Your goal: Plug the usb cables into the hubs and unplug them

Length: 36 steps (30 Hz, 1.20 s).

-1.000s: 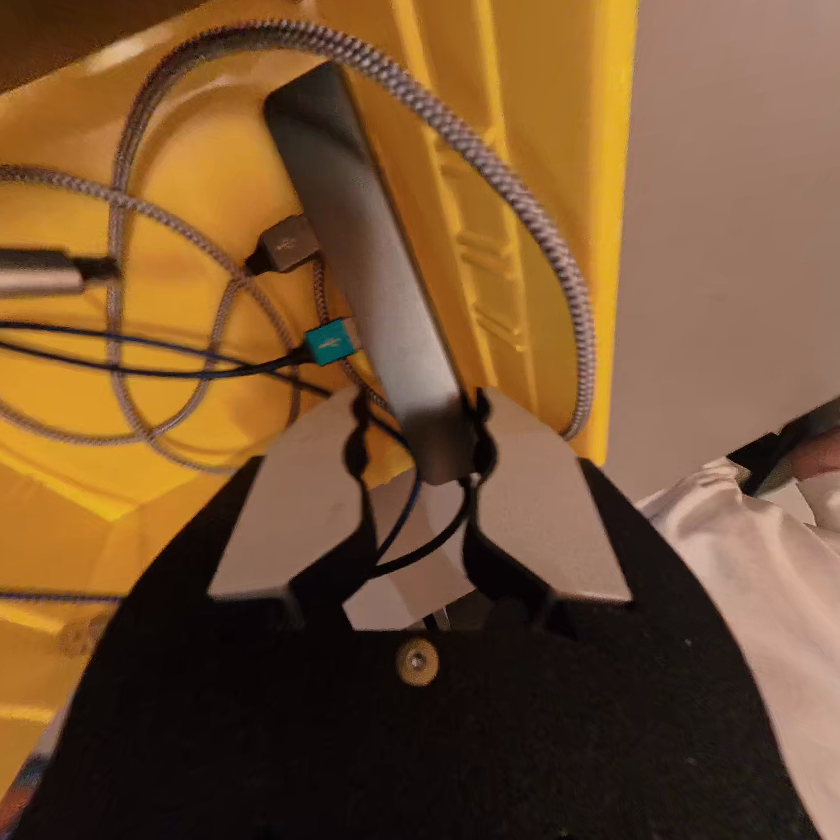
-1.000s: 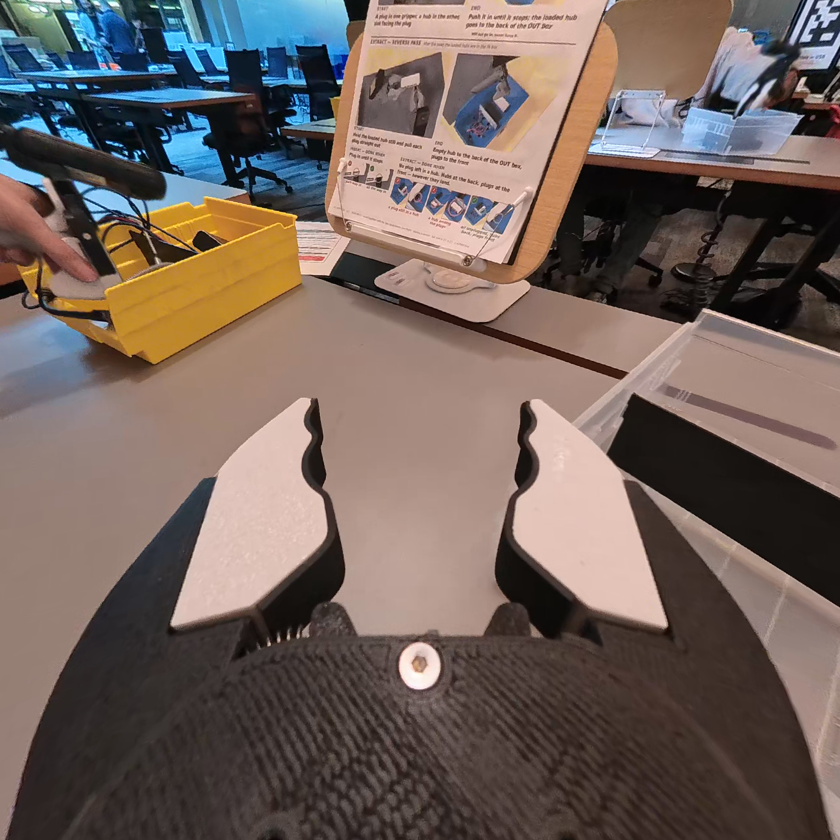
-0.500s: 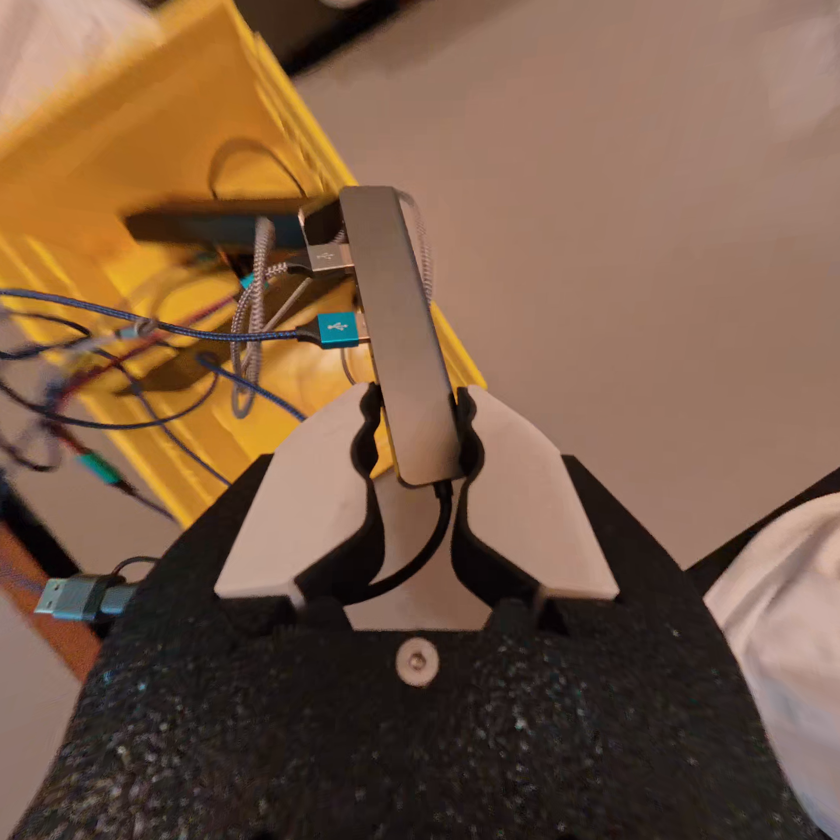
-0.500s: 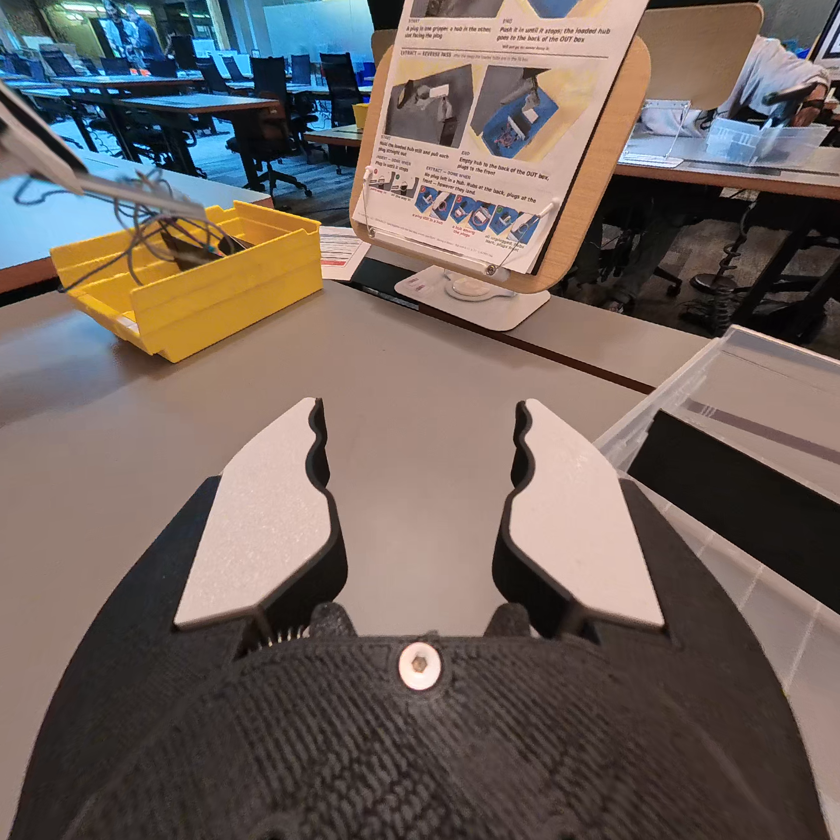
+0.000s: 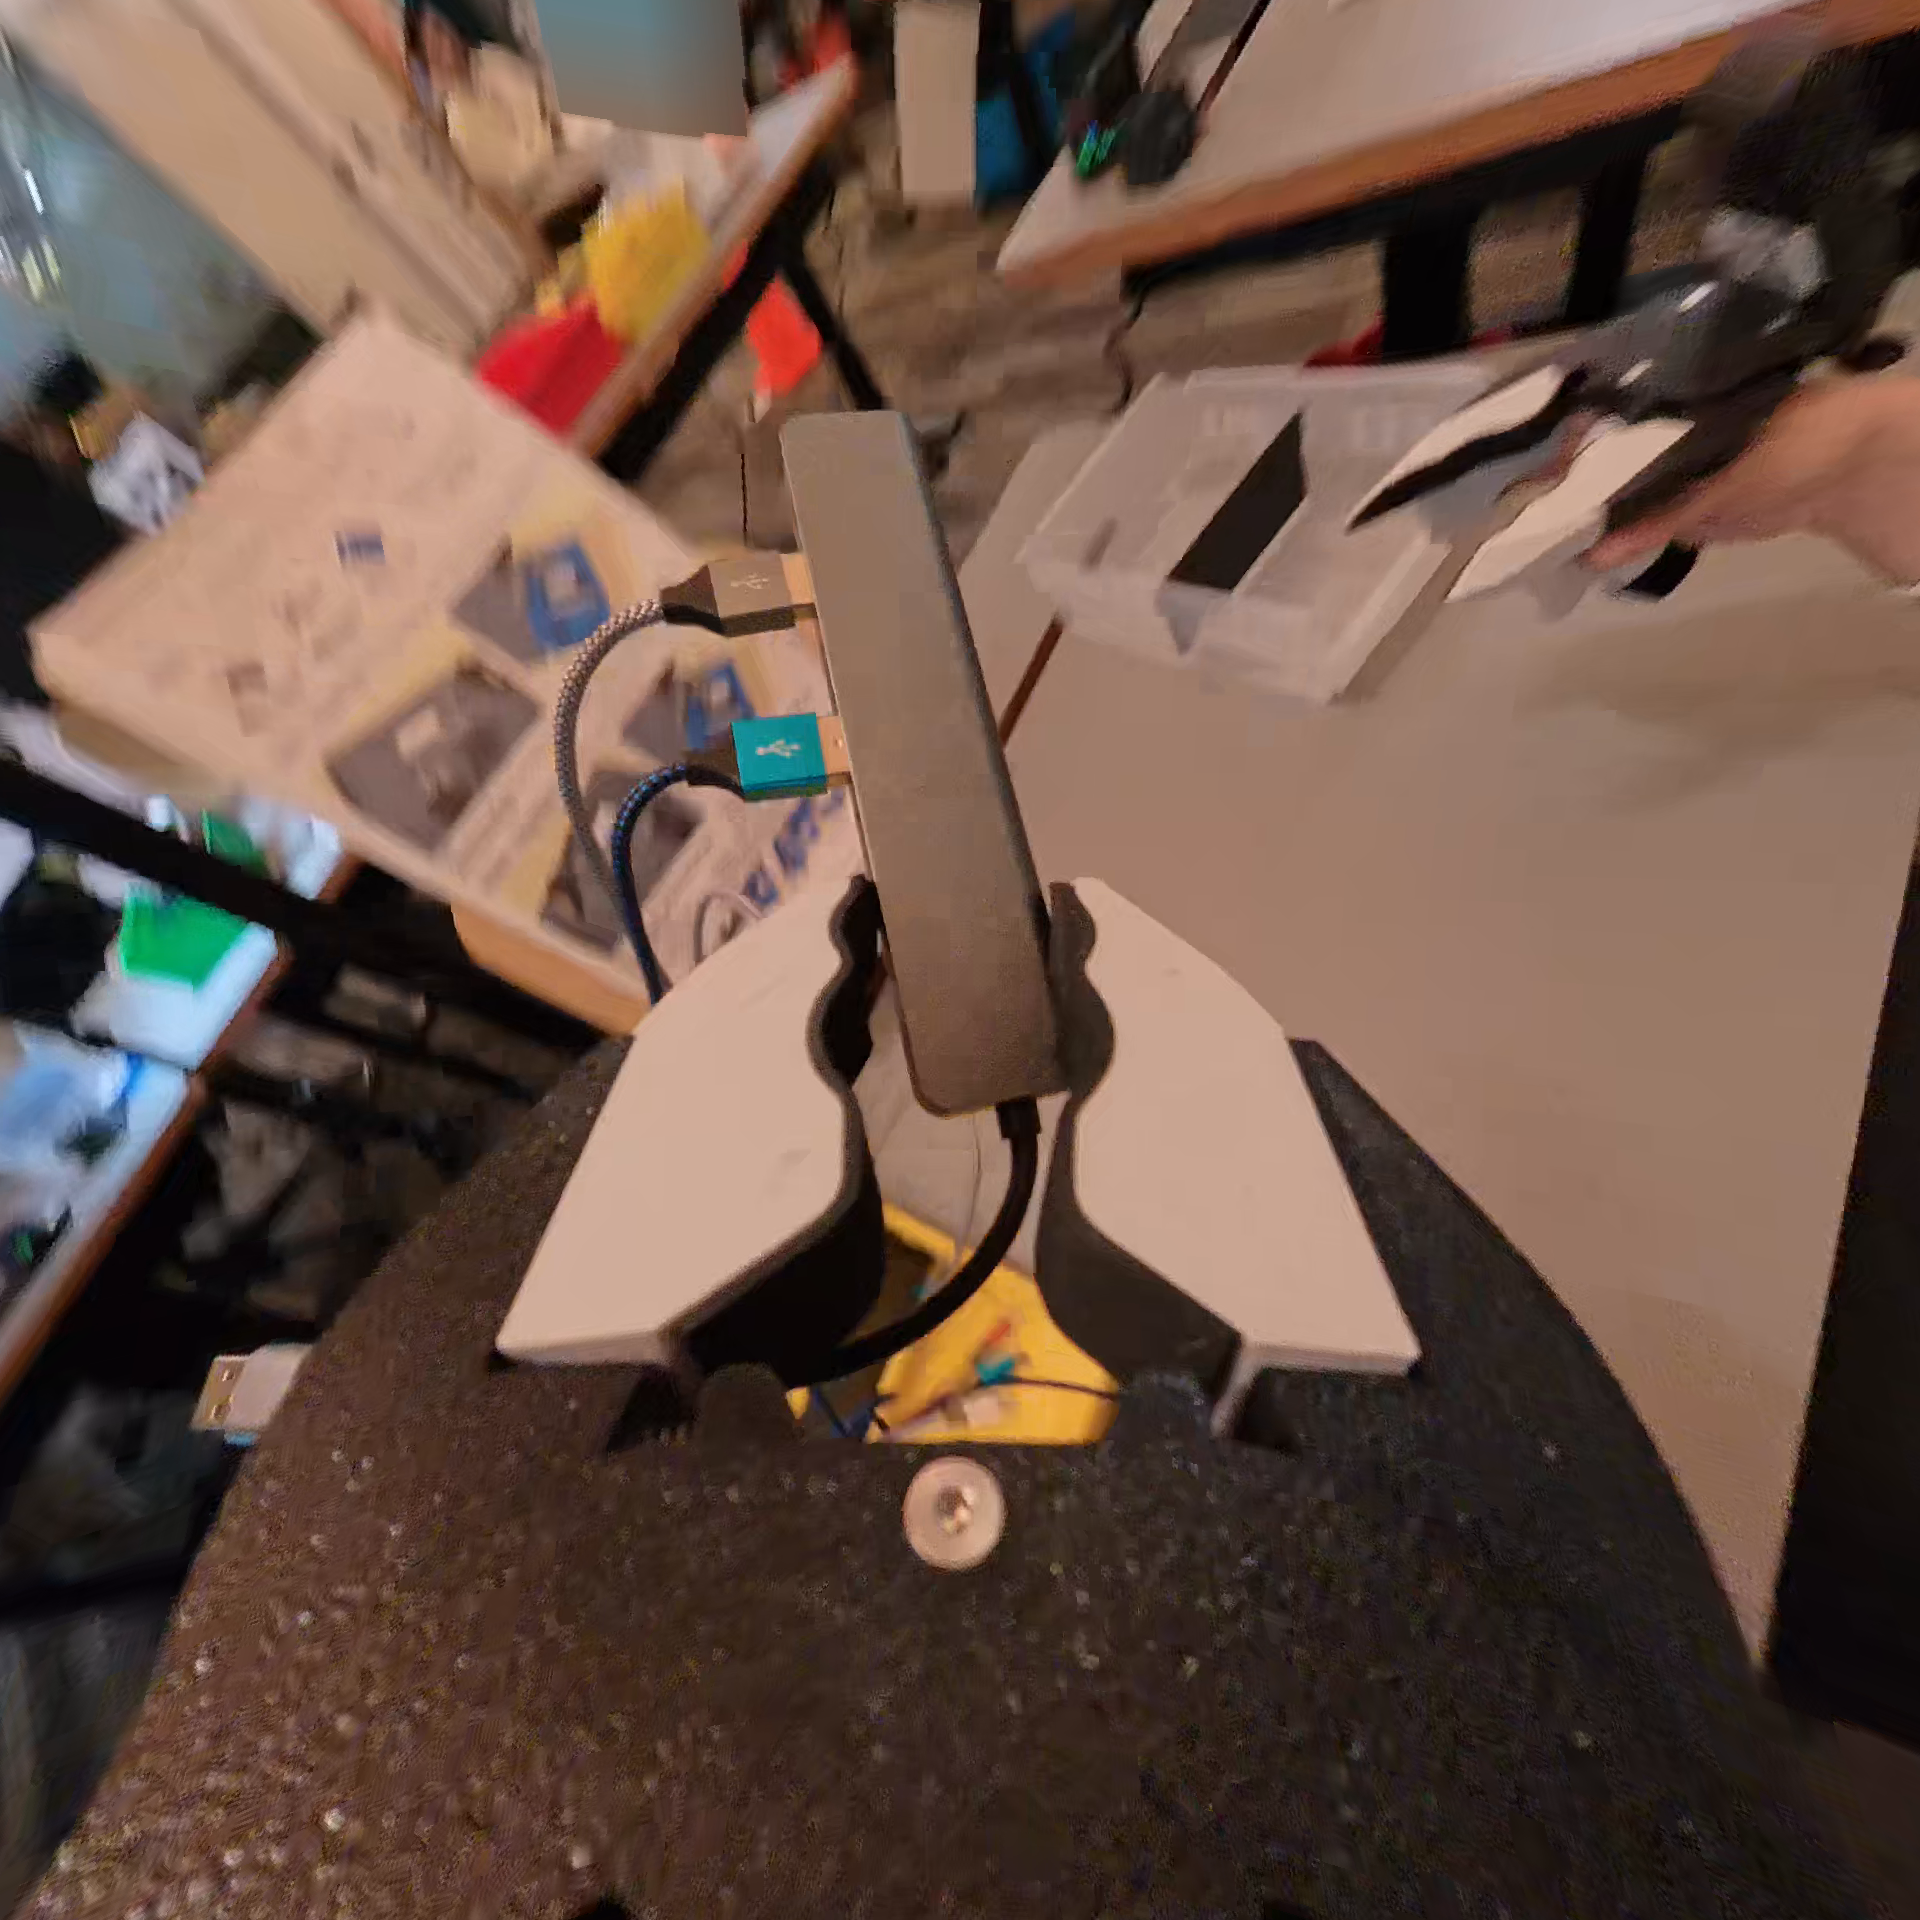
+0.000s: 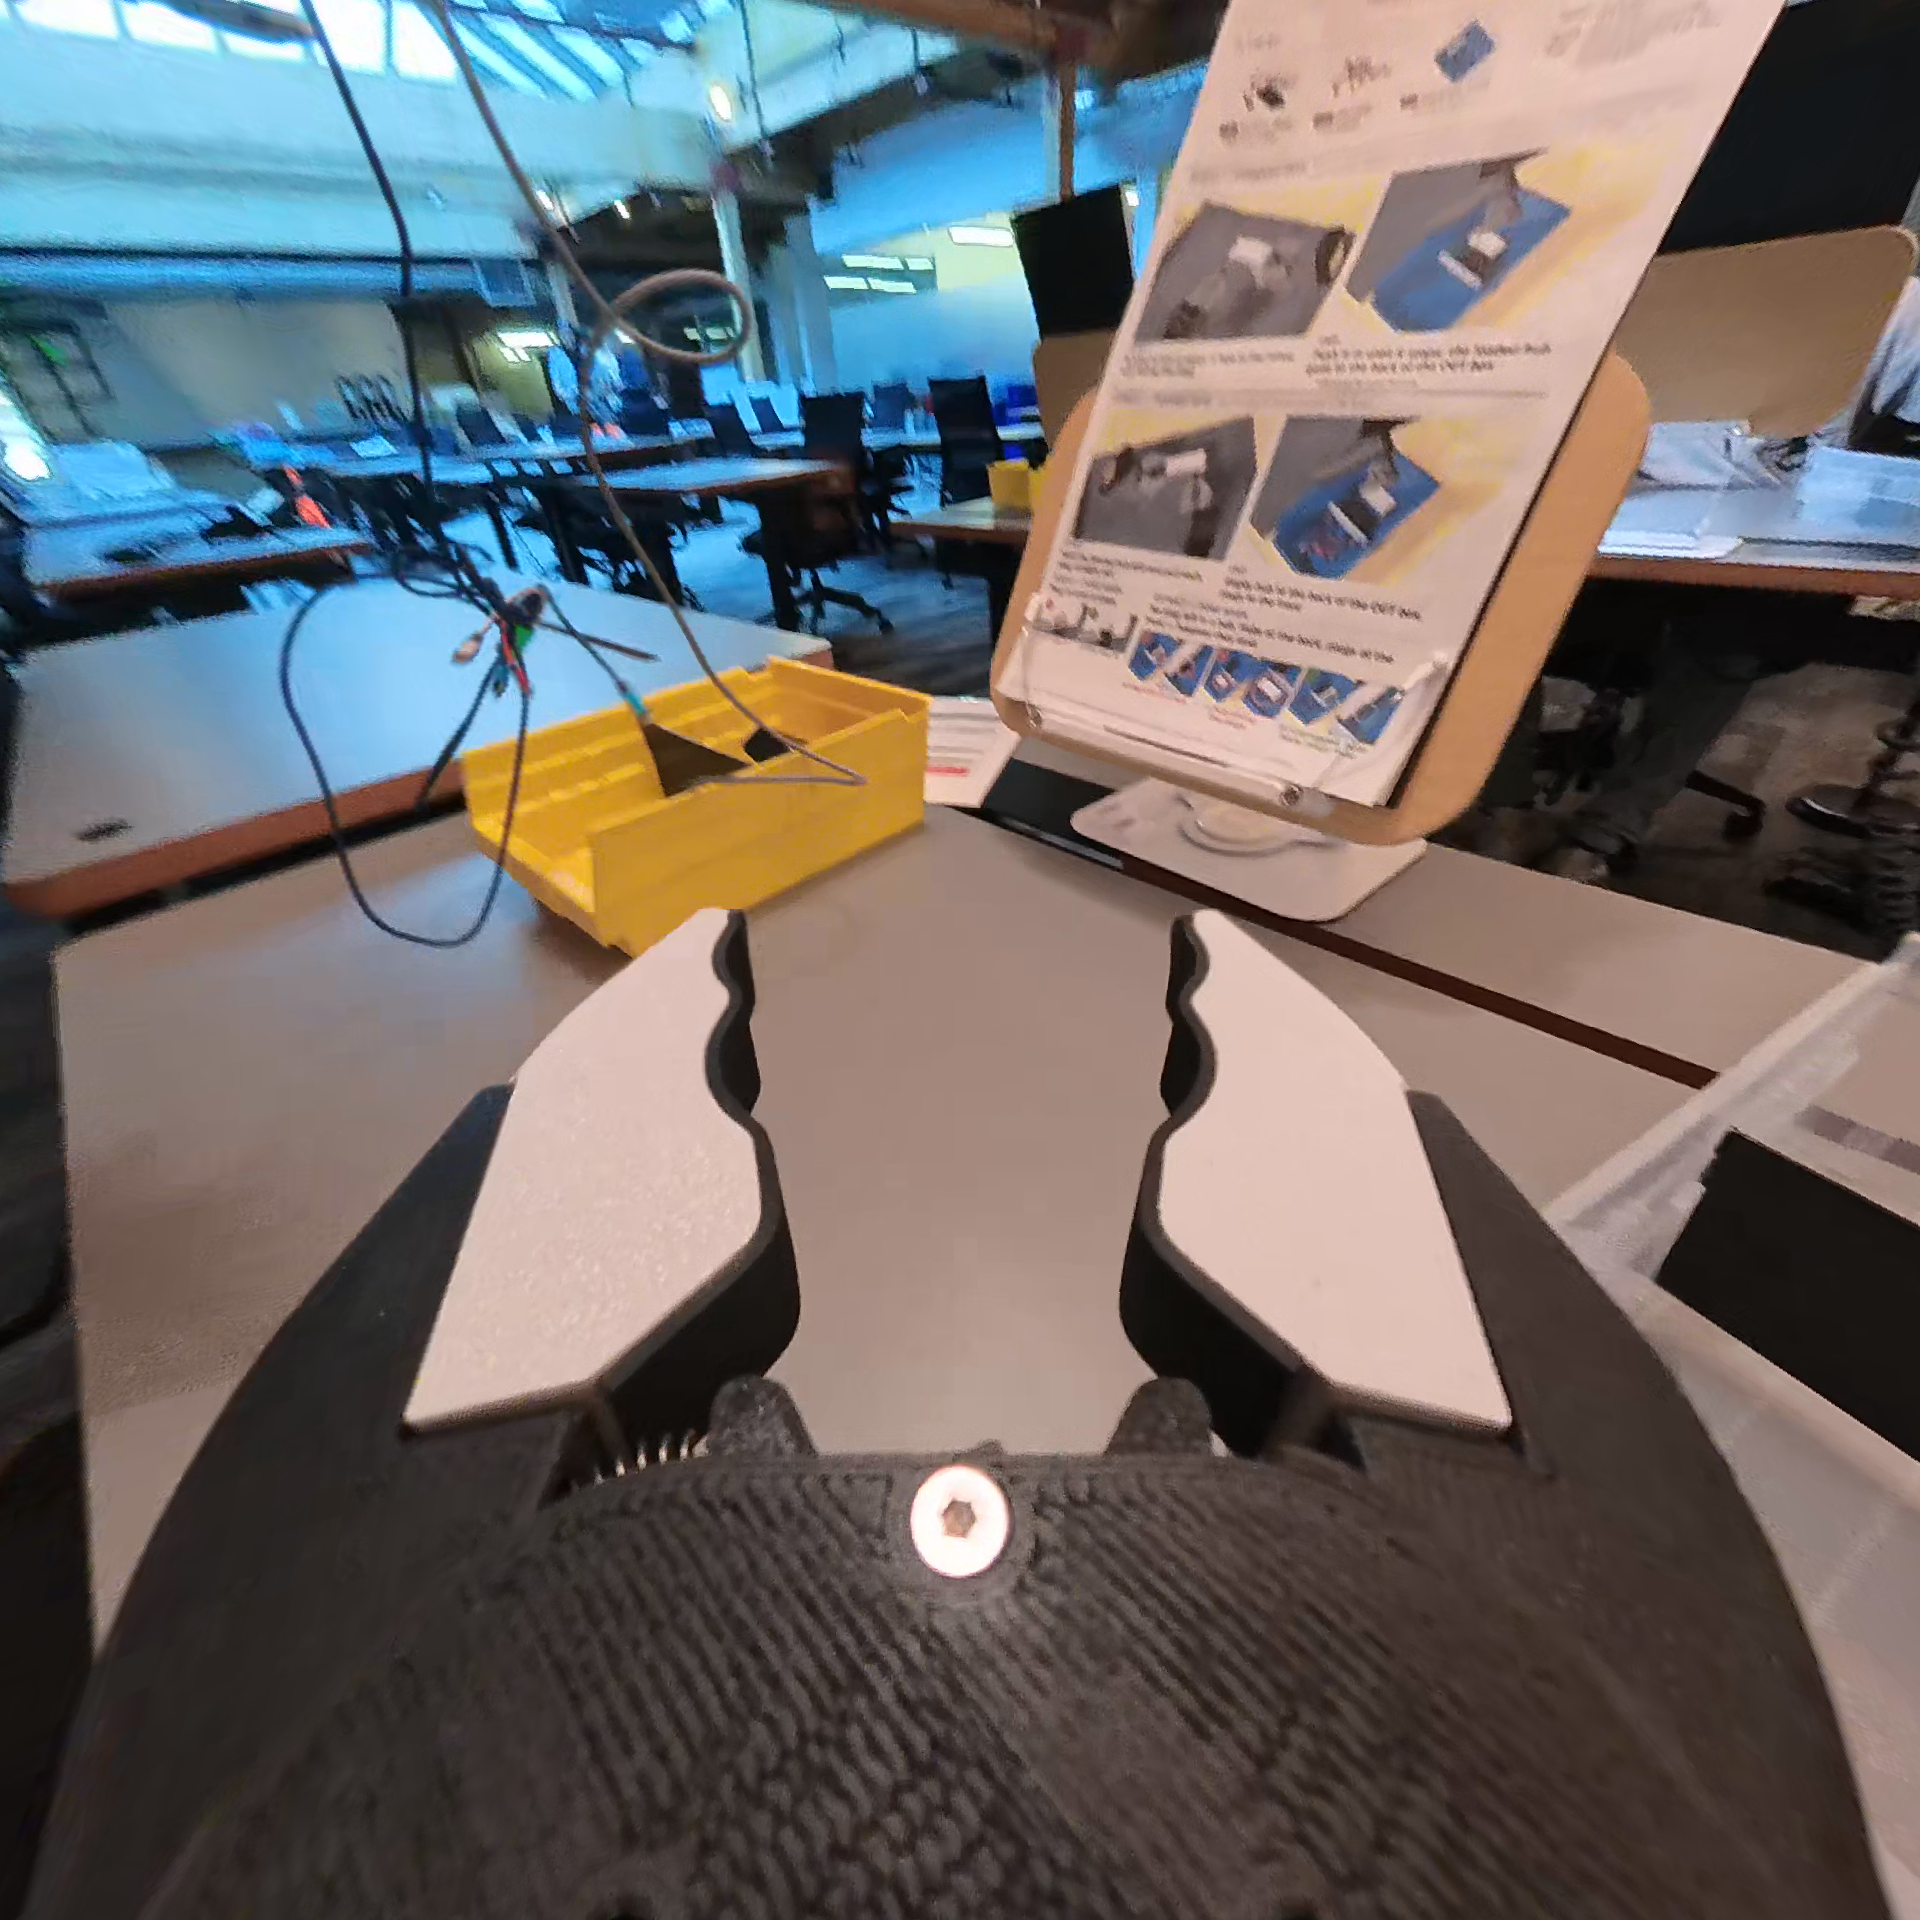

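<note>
- While the left gripper [image 5: 961,997] pinches the lower end of the grey hub [image 5: 914,748], the hub stands up in the air over the yellow bin [image 6: 717,810]; two plugs sit in its left side, a grey plug [image 5: 743,594] above a teal plug [image 5: 784,756].
- Right gripper [image 6: 956,1039] is spread wide and holds nothing, hovering over the table [image 6: 312,1039], well apart from the hub.
- Risk: the grip is only on the hub's short end, so a sideways pull on a plug could lever the hub round between the fingers.
- Risk: cables [image 6: 457,623] dangle in a tangle down to the bin; a snag could drag the bin or yank a second plug.
- Risk: plugs sit close together, so wide fingers may catch both.
- Grey plug's seating depth probably partial; motion blur makes this uncertain.
</note>
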Tool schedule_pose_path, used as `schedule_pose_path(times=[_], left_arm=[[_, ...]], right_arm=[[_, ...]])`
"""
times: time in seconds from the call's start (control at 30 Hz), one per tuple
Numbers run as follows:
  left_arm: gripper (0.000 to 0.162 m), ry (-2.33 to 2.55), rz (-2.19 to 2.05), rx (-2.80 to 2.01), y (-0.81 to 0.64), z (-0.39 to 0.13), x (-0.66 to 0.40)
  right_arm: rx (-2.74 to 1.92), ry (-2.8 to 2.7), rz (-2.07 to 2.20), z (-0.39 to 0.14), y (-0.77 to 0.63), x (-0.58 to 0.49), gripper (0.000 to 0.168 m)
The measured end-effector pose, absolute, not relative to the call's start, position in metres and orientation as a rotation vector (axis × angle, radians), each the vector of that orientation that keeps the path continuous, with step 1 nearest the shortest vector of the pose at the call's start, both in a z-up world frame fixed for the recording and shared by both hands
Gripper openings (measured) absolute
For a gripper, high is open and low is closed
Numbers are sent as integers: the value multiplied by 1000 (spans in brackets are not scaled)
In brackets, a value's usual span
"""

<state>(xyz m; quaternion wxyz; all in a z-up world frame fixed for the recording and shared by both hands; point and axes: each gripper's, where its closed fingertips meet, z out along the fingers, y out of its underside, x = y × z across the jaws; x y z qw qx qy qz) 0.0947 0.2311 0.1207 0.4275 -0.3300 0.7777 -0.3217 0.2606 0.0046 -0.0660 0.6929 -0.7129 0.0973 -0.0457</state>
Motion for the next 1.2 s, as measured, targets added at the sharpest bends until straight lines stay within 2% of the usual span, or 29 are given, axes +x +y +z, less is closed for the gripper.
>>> schedule_pose_path(times=[0.23,0.37,0.47,0.7,0.93,1.07,1.1,1.17,1.2], left_arm=[[32,1884,-998,-393,135,199,86],[32,1939,-1091,-241,99,204,95],[31,2043,-1121,-112,80,172,108],[30,2293,-980,73,52,38,154],[30,2440,-506,181,53,-42,187],[30,2464,-288,281,52,-63,188],[30,2465,-262,293,51,-66,187],[30,2460,-210,274,56,-70,191],[30,2448,-201,238,61,-70,194]], right_arm=[[-1487,213,-84,-37,-13,254,76],[-1420,226,-98,-20,-31,257,75],[-1340,234,-68,-3,-47,256,75],[-1133,130,294,27,-61,222,74],[-1246,103,646,-3,-23,197,74],[-1396,122,674,-40,4,196,59],[-1431,83,703,-48,9,188,49],[-1436,85,686,-53,20,188,20],[-1451,124,599,-59,27,197,12]])
